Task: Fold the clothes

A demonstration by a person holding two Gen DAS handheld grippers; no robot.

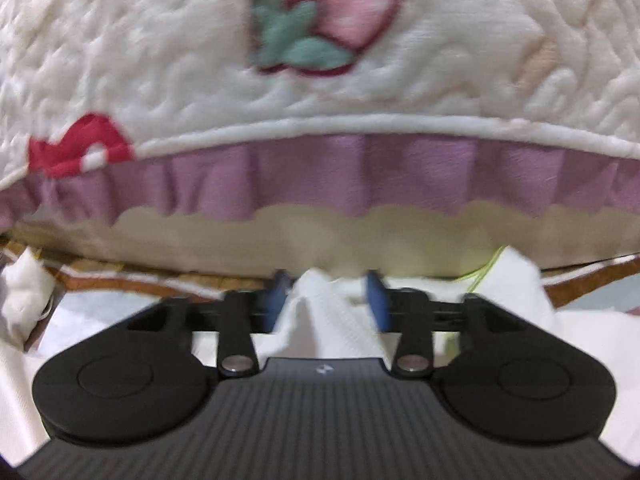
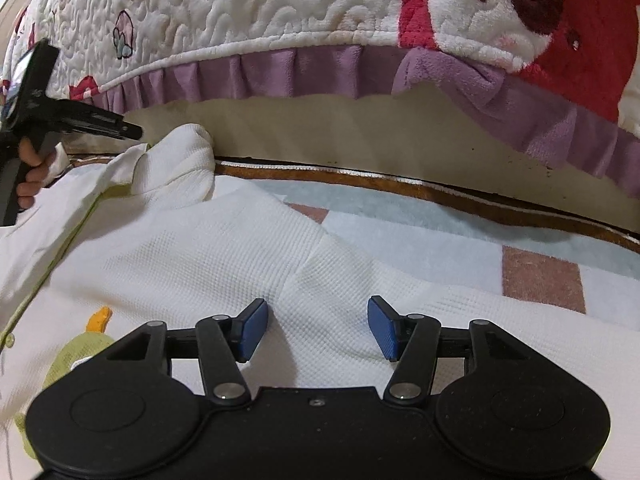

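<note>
White shirt (image 2: 192, 248) spread on a checked rug (image 2: 440, 240) beside the quilted bed (image 2: 248, 12). Left gripper (image 1: 328, 296) — jaws apart, a raised fold between them. Right gripper (image 2: 318, 326) — spread wide over flat cloth, grasping nothing.

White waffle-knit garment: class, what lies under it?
Under the white waffle-knit garment lies a rug with pale blue and pink squares and a brown border. The part of the rug beneath the fabric is hidden.
</note>
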